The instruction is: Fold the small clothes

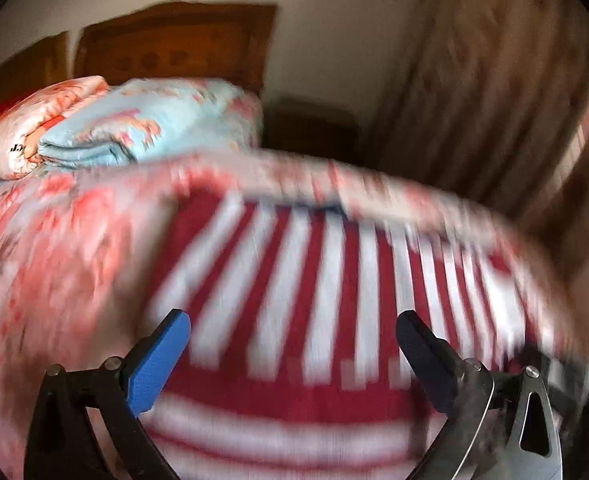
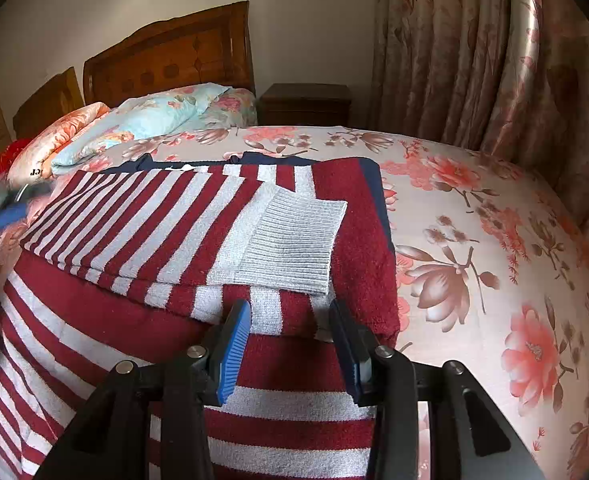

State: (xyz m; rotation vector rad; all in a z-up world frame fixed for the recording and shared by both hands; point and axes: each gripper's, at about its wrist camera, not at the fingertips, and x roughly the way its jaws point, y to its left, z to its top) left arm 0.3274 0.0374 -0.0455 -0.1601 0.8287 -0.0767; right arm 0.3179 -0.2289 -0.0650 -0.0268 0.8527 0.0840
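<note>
A red and white striped knit sweater (image 2: pixel 174 232) lies on the floral bed sheet (image 2: pixel 474 264), with a sleeve folded across its body and the grey ribbed cuff (image 2: pixel 294 240) on top. A dark navy edge (image 2: pixel 374 176) shows along its far side. My right gripper (image 2: pixel 290 312) is open, its fingers just over the sweater's near folded edge, holding nothing. In the blurred left wrist view the sweater (image 1: pixel 294 280) fills the middle. My left gripper (image 1: pixel 292 322) is wide open above it, empty.
Folded floral quilts and pillows (image 2: pixel 134 120) lie at the head of the bed by a wooden headboard (image 2: pixel 166 56). A dark nightstand (image 2: pixel 306 104) stands behind the bed. Floral curtains (image 2: pixel 474 52) hang on the right. The left gripper shows blurred at the left edge (image 2: pixel 6 212).
</note>
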